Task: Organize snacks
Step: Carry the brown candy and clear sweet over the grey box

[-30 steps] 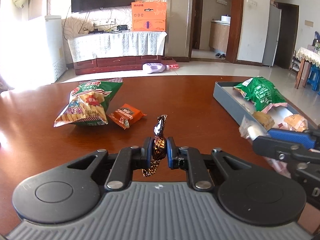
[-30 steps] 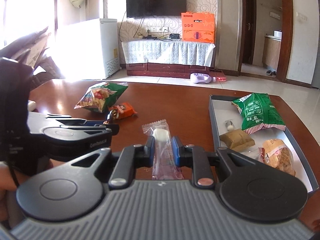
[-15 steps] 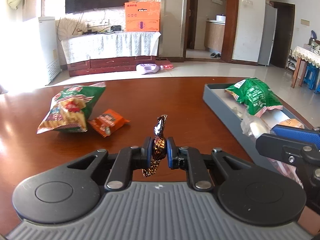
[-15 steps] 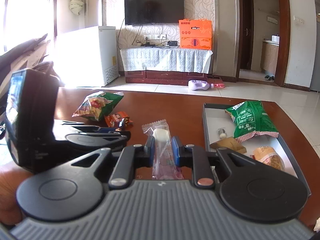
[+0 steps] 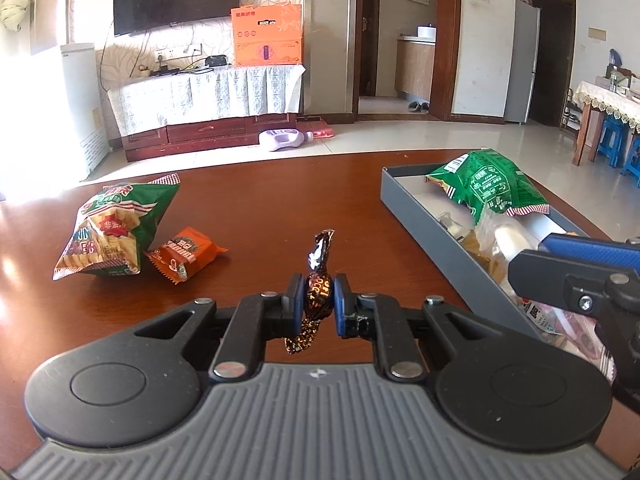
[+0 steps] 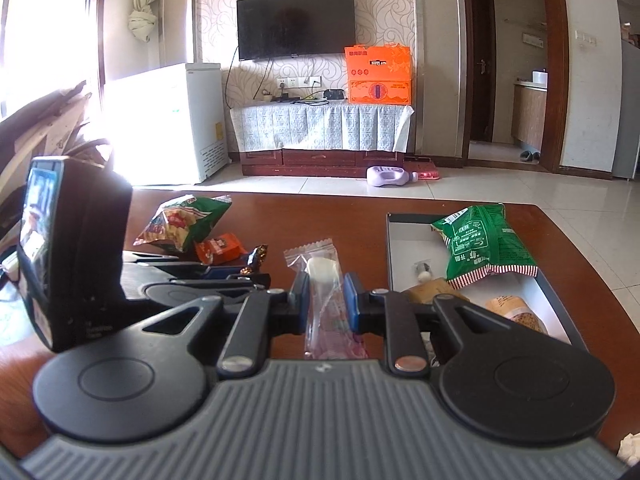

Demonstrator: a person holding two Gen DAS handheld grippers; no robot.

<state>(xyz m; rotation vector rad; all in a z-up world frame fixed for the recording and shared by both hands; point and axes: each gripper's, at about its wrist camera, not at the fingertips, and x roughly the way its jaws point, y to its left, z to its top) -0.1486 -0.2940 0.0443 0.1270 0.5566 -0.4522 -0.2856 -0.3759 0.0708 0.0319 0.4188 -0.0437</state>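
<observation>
My left gripper [image 5: 317, 300] is shut on a brown foil-wrapped candy [image 5: 318, 276], held above the brown table. My right gripper [image 6: 325, 300] is shut on a clear plastic snack packet [image 6: 320, 276] with a white piece inside, held just left of the grey tray [image 6: 394, 216]. The tray [image 5: 416, 216] holds a green bag [image 6: 480, 240], a tan packet [image 6: 430, 290] and a round biscuit pack [image 6: 516, 312]. A green chip bag [image 5: 116, 228] and an orange packet [image 5: 186, 254] lie on the table at left. The right gripper [image 5: 580, 276] shows in the left wrist view over the tray.
The left gripper's body [image 6: 76, 248] fills the left of the right wrist view. The table's far edge [image 5: 280, 158] is beyond the snacks. A white crumpled scrap [image 6: 630, 446] lies at the table's near right corner.
Both grippers have risen and shifted right toward the tray, each still holding its snack. The right gripper's packet now hangs over the tray in the left wrist view.
</observation>
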